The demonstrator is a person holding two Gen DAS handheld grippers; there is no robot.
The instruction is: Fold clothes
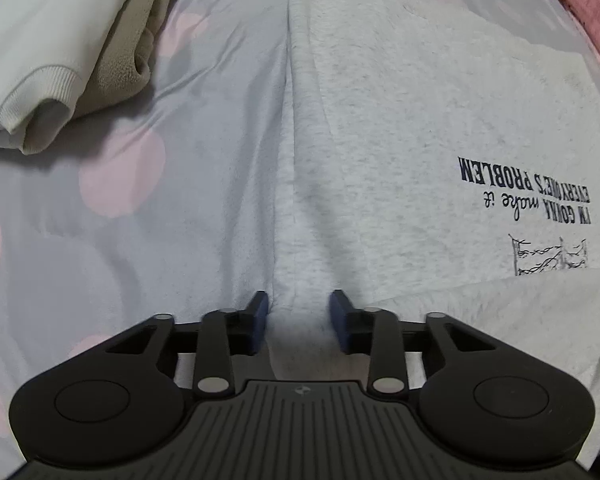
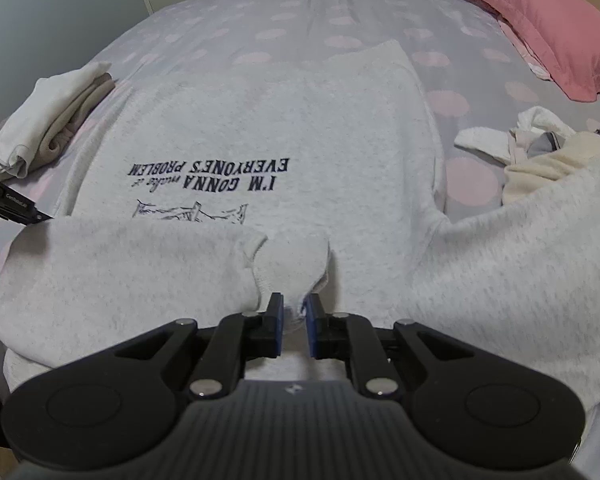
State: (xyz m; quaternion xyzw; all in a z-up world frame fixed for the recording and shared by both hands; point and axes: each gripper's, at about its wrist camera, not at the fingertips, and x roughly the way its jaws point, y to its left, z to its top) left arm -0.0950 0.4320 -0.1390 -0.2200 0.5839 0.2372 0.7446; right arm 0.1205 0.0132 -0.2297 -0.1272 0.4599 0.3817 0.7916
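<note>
Left of my left gripper, the grey bedsheet with pale pink dots lies bare and gives open room; further ahead and to the left sits a folded stack of white and beige knit garments, well apart from my fingers. My left gripper points steeply down with its blue pads spread, straddling the folded side edge of the light grey fleece sweatshirt printed with dark lettering; a raised ridge of that edge stands between the pads, and they do not press on it. The edge runs straight ahead from the gripper. To its right the sweatshirt body lies flat, the print upside down.

In the right wrist view, my left gripper's black tip shows at the far left, beside the sweatshirt's folded-in sleeve. My right gripper has its jaws only narrowly apart, and the sleeve's cuff dips between the pads; I cannot tell whether they pinch it. Right of this gripper the other sleeve spreads outward, unfolded. Beyond it lies a heap of white and cream unfolded clothes, with a pink pillow far ahead to the right. Bare sheet lies between the sweatshirt and the heap.
</note>
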